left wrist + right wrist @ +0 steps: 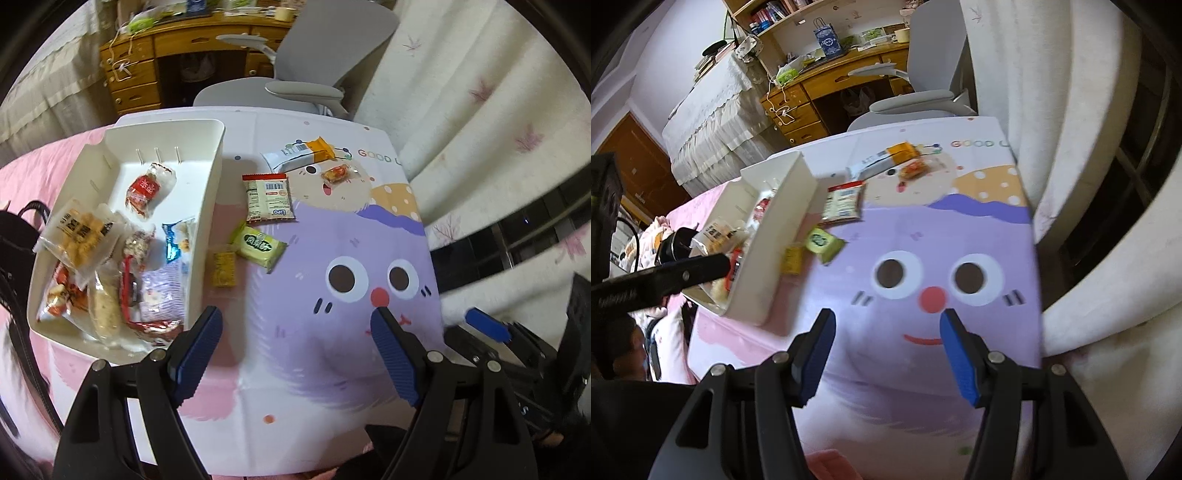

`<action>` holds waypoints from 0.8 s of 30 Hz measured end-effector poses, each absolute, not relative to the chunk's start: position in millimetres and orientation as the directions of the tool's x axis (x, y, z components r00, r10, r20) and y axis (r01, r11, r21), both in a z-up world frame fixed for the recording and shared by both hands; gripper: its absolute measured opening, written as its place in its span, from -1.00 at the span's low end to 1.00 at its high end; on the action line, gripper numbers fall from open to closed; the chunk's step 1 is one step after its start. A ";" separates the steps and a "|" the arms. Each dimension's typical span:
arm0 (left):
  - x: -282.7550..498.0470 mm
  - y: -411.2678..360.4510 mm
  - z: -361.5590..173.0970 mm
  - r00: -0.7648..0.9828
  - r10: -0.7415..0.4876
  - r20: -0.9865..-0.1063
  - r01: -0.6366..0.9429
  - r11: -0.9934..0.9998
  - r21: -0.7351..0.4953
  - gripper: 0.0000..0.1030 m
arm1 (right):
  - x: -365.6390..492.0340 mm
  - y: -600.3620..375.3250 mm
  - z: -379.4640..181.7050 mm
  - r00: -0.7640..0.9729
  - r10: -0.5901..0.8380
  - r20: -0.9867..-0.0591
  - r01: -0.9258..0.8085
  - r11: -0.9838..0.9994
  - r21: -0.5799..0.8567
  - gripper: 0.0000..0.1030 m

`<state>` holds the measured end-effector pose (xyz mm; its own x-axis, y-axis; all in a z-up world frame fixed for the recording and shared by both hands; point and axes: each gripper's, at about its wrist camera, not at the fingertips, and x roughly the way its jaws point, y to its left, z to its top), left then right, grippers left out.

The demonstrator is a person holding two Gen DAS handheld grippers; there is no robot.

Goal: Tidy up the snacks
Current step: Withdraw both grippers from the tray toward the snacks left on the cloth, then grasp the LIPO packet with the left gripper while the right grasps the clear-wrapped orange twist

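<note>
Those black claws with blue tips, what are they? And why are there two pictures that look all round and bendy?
They are two grabbing tools, and a person holds one in each hand. Each tool carries a small camera that looks out along its fingers, and its wide lens bends the picture. One picture comes from the left gripper, the other from the right gripper. Both are open and hold nothing. Below them is a table covered with a cartoon face. On its left side stands a white bin with several snacks already inside. Beside it, still loose, lie a yellow packet, a green packet, a white packet, a long bar and an orange candy.
</note>
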<state>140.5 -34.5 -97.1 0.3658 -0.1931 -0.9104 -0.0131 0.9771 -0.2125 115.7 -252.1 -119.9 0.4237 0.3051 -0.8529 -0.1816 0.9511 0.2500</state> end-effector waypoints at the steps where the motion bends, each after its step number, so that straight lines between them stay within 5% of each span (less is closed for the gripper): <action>1: 144.0 -39.2 -99.0 0.366 -0.182 -0.912 -0.025 0.978 -0.205 0.58 | 116.8 -258.5 -119.9 0.428 0.298 -0.853 -0.188 0.953 0.239 0.15; 24: 276.0 -54.6 -176.1 0.185 0.031 -0.982 -0.257 0.966 -0.018 0.63 | 218.4 -275.0 -127.2 0.573 0.293 -0.766 -0.291 0.946 0.144 0.27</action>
<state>276.0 -54.6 -176.1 0.1850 0.0305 -0.9823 -0.2572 0.9662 -0.0184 218.4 -275.0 -127.2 0.5728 0.2926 -0.7657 -0.2906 0.9459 0.1441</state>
